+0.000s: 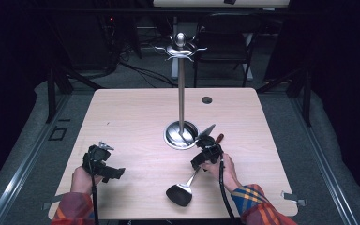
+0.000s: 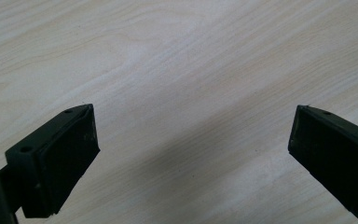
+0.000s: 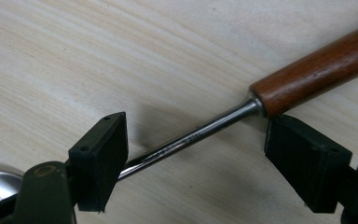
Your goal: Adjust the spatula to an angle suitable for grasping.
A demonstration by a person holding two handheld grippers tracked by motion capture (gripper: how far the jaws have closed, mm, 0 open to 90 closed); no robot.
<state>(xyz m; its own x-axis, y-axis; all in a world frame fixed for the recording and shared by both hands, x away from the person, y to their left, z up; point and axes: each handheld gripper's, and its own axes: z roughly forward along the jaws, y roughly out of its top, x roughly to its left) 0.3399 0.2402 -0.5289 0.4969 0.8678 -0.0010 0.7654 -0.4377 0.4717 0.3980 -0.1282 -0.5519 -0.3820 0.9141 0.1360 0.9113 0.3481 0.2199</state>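
- Straddling, not yet gripping: right tongs (image 3: 193, 156) sit with jaws apart on either side of a utensil's steel shank (image 3: 191, 136), just below the wooden handle (image 3: 317, 70); in the right gripper view the shank runs across the gap from 8 o'clock to 2 o'clock, so it would be caught at a slant.
- Item, utensil: a black-headed spatula (image 1: 180, 193) lies flat on the worktop (image 1: 136, 117) at about 5 o'clock from the stand, head toward the person, handle tip reaching past the right tongs (image 1: 205, 152) toward the stand's base.
- Item, stand: a steel hanging rack (image 1: 181, 93) with round base and hooked crown, upright near the worktop's centre. A second slim utensil (image 1: 206, 131) rests by its base; its kind cannot be told.
- Item, left tongs (image 1: 104, 166): jaws wide apart, holding nothing, idle over bare wood at 8 o'clock from the stand, well apart from the spatula.
- Judged step: closing on the spatula to lift it, likely toward a hook.
- Handling notes: turn the wrist so the pads meet the shank squarely; the thin round steel may roll or slip. Gripping nearer the wooden handle should give surer purchase. The heavy head may swing the tool down once raised.
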